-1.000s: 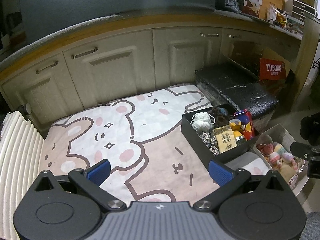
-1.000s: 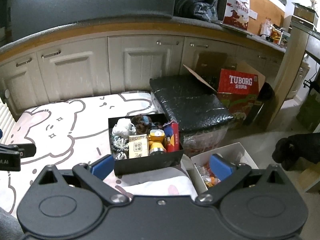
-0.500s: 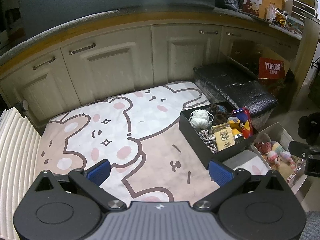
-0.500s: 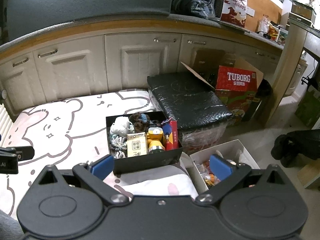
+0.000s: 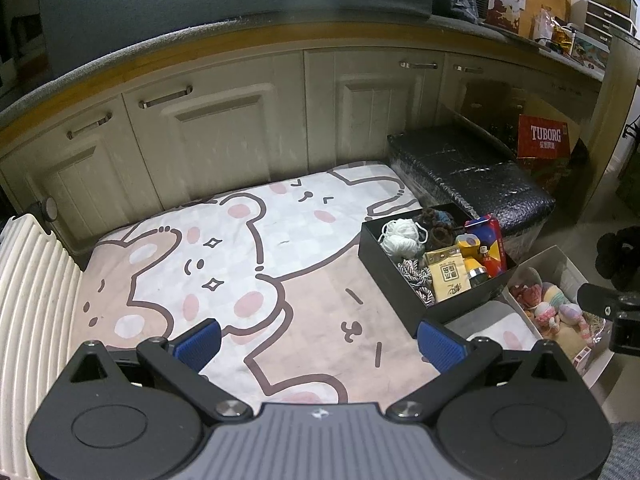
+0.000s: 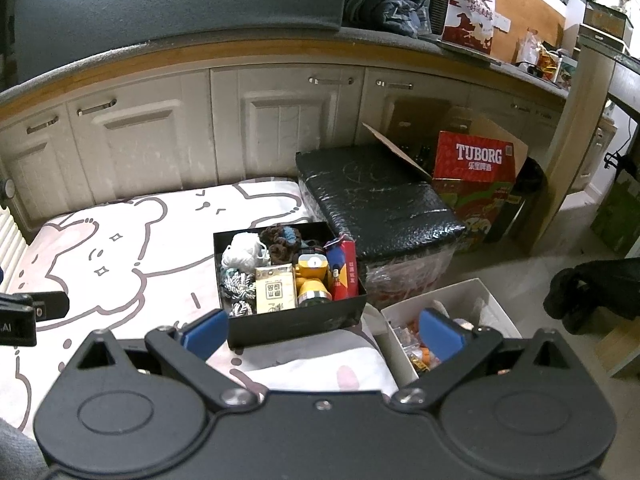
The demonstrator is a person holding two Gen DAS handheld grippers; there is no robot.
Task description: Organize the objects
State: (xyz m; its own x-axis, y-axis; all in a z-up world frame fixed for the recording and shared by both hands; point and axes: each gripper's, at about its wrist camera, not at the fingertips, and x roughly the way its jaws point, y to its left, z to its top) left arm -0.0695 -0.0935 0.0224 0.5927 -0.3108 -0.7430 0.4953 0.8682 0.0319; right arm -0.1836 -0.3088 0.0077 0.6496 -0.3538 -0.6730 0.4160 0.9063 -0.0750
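Note:
A black box (image 6: 296, 322) sits on the right part of a cartoon-bear mat (image 5: 248, 248). It holds white yarn (image 6: 242, 249), a braided rope (image 6: 238, 286), a tan carton (image 6: 275, 289), a yellow item (image 6: 313, 276), a red-blue carton (image 6: 343, 266) and dark scrunchies (image 6: 280, 240). The box also shows in the left wrist view (image 5: 390, 268). My left gripper (image 5: 318, 342) is open and empty above the mat, left of the box. My right gripper (image 6: 322, 330) is open and empty, just in front of the box.
A white box (image 6: 488, 300) with small toys stands on the floor right of the mat, also in the left wrist view (image 5: 560, 264). A black wrapped bundle (image 6: 376, 200) and a red Tuborg carton (image 6: 476, 172) stand behind. Cabinets (image 5: 224, 132) line the back. A white ribbed panel (image 5: 28, 300) lies left.
Both grippers have pulled back and risen slightly, so the mat and the black box sit a little farther off. Both stay open and empty.

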